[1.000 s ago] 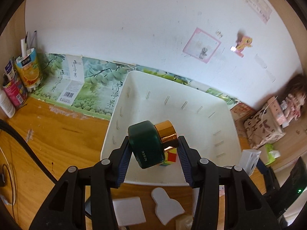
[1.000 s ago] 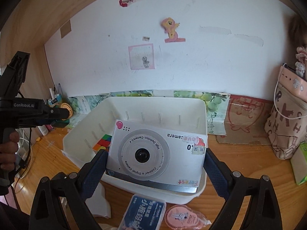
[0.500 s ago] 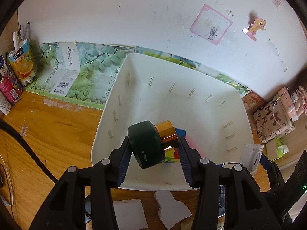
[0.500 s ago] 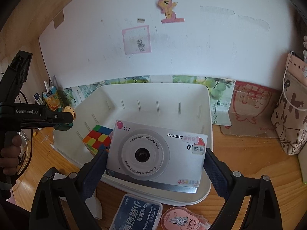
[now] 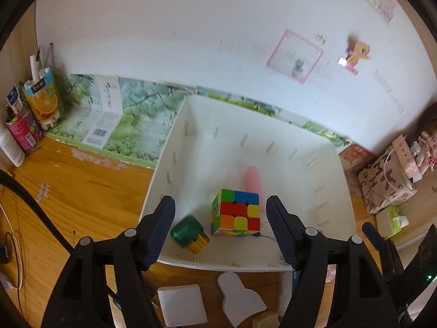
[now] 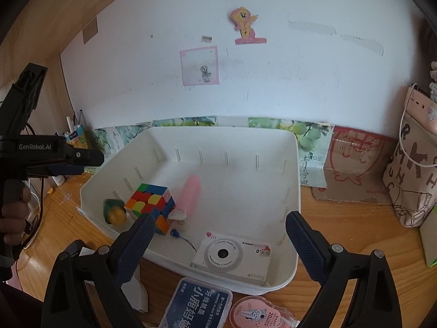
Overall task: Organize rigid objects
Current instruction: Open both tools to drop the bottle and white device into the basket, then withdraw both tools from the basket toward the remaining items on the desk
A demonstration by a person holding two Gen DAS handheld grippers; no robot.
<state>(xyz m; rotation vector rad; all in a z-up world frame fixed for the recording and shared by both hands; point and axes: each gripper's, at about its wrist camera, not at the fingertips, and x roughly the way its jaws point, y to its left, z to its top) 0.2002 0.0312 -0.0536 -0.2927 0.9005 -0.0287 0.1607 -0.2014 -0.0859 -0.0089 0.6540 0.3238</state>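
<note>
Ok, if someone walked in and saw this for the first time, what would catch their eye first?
Probably the bright multicoloured puzzle cube standing in the white bin, with a green bottle with a gold cap lying beside it near the bin's wall. Next, the white toy camera lying in the bin's near corner, below the open right gripper.

Bin floor: open stretch ahead of your right jaws

Beyond your right gripper (image 6: 218,224), bare white bin (image 6: 240,180) floor lies open; the cube (image 6: 151,203) and pink tube (image 6: 189,194) crowd its left jaw, the toy camera (image 6: 232,257) sits just below.
</note>
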